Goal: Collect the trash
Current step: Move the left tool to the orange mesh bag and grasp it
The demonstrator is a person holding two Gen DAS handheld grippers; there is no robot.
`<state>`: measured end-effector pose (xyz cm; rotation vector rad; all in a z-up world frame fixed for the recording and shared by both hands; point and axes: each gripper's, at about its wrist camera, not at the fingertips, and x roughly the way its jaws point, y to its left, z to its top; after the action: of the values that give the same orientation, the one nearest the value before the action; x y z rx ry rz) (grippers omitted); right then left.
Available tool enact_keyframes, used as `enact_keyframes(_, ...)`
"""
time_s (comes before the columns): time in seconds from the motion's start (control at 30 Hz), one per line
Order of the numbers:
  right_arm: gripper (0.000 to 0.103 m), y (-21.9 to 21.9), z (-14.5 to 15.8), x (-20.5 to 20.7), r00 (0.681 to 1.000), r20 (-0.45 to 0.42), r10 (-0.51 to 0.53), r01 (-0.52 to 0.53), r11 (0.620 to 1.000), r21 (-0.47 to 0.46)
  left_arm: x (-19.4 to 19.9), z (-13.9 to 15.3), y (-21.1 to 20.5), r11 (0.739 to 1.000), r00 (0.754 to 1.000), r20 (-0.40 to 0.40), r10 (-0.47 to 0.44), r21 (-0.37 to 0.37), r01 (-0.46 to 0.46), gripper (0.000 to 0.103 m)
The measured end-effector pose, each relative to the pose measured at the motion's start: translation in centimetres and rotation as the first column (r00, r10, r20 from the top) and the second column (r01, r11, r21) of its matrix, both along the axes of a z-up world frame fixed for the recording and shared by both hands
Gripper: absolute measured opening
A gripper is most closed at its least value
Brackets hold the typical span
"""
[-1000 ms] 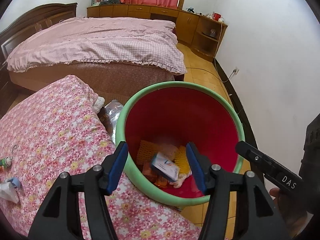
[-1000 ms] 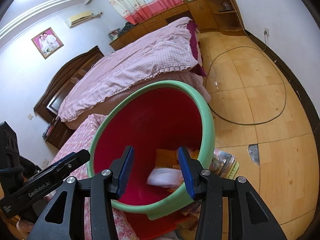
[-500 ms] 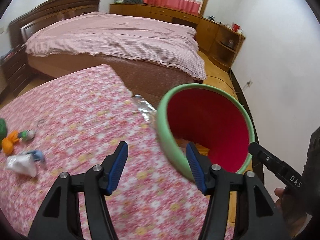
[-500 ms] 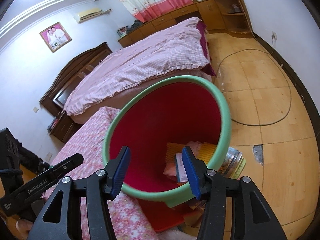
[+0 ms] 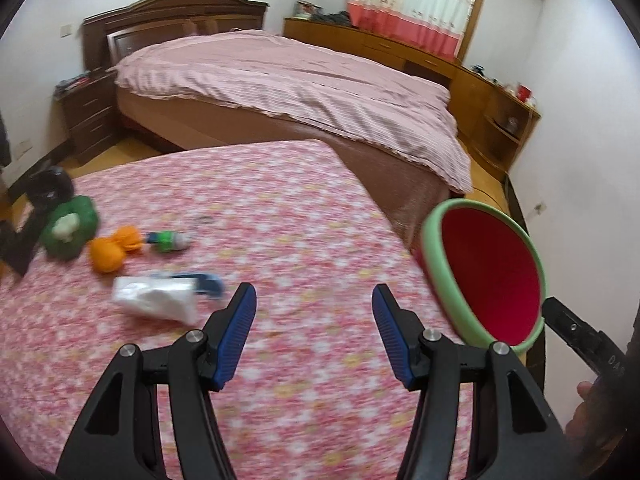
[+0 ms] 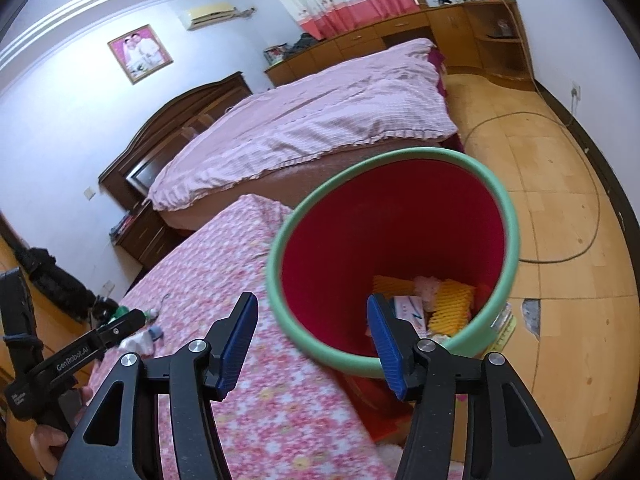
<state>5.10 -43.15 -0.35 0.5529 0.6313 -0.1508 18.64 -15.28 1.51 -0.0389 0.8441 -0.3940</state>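
A red bin with a green rim [image 5: 436,276] [image 6: 505,208] stands at the right edge of the floral-covered table [image 5: 288,216] [image 6: 208,276]; it holds yellow and white trash [image 6: 448,304]. On the table's left lie a white crumpled tissue [image 5: 154,300], an orange wad [image 5: 112,250], a green wad [image 5: 72,228] and a small green-blue item [image 5: 168,240]. My left gripper [image 5: 314,336] is open and empty above the table, right of the tissue. My right gripper [image 6: 312,344] is open and empty, over the bin's near rim.
A large bed with a pink cover [image 5: 304,80] stands behind the table. Wooden cabinets [image 5: 492,108] line the far wall. A cable [image 6: 576,184] loops across the wooden floor right of the bin. A dark object [image 5: 44,192] sits at the table's left edge.
My left gripper has swung left, from over the bin to over the table, bringing the trash items into view. My right gripper has shifted slightly left over the bin's rim.
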Motion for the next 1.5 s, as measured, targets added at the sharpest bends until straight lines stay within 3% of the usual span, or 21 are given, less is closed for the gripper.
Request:
enact_keyframes(0.4,0.061,4.9,0.5,3.7,0.996,-0.024,0.085,-0.086,0.996,-0.034,2.9,-0.6,8.8,0.986,0.986,0.010,0.168,0.019,-0.168,0.060)
enact_keyframes(0.67,0.061,7.7,0.3,6.6,0.991,-0.047,0.128,-0.131,0.990,-0.057,6.2,-2.7,12.7,0.969,0.969,-0.026,0.245,0.035,-0.244,0.060)
enact_keyframes(1.13,0.062,9.4,-1.5,10.6,0.982,-0.103,0.161,-0.168,0.984,-0.064,11.6,-7.5,14.3,0.953,0.947,-0.119,0.299,0.075,-0.292,0.060)
enact_keyframes(1.37,0.062,9.7,-2.5,11.8,0.977,-0.124,0.172,-0.180,0.982,-0.051,12.3,-8.6,14.0,0.954,0.948,-0.107,0.298,0.073,-0.292,0.060)
enact_keyframes(1.5,0.062,10.2,-2.6,12.3,0.974,-0.130,0.188,-0.196,0.979,-0.053,12.5,-8.6,13.9,0.955,0.950,-0.098,0.296,0.061,-0.291,0.051)
